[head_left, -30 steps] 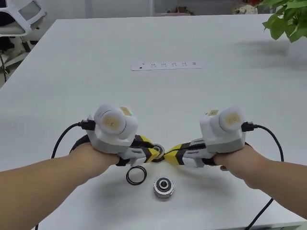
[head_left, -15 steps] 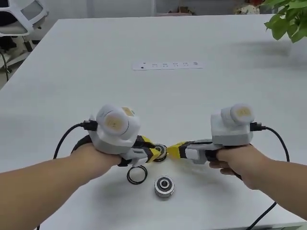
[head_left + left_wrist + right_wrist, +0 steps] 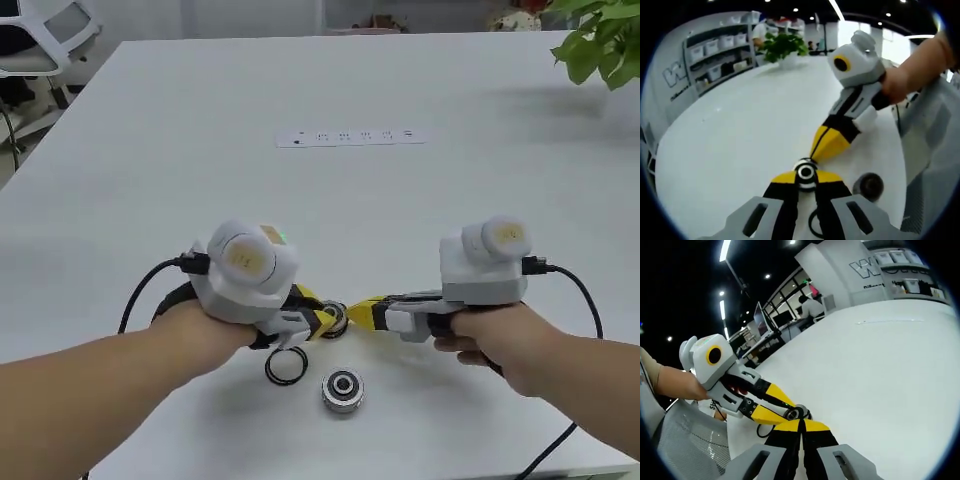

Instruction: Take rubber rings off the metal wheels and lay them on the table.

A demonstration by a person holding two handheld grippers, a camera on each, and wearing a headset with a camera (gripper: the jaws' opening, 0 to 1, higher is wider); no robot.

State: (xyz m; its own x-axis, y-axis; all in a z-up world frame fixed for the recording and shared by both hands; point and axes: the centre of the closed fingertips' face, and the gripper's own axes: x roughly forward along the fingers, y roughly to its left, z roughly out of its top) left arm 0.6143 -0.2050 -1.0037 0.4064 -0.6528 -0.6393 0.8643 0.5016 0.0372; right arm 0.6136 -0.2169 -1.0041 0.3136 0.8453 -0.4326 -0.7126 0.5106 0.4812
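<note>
Stripping rubber from a wheel [image 3: 805, 171] is judged the step in hand. The wheel is clamped in the left tongs [image 3: 805, 176], and the right tongs [image 3: 801, 424], jaws together, are set at its rim. A steady pull away from the wheel is called for next. Just nearer the person than the wheel, a loose ring [image 3: 286, 365] and a second wheel [image 3: 342, 390] lie on the table [image 3: 320, 200]. Against a second ago, the right tongs are rolled more upright; the rest is unmoved.
</note>
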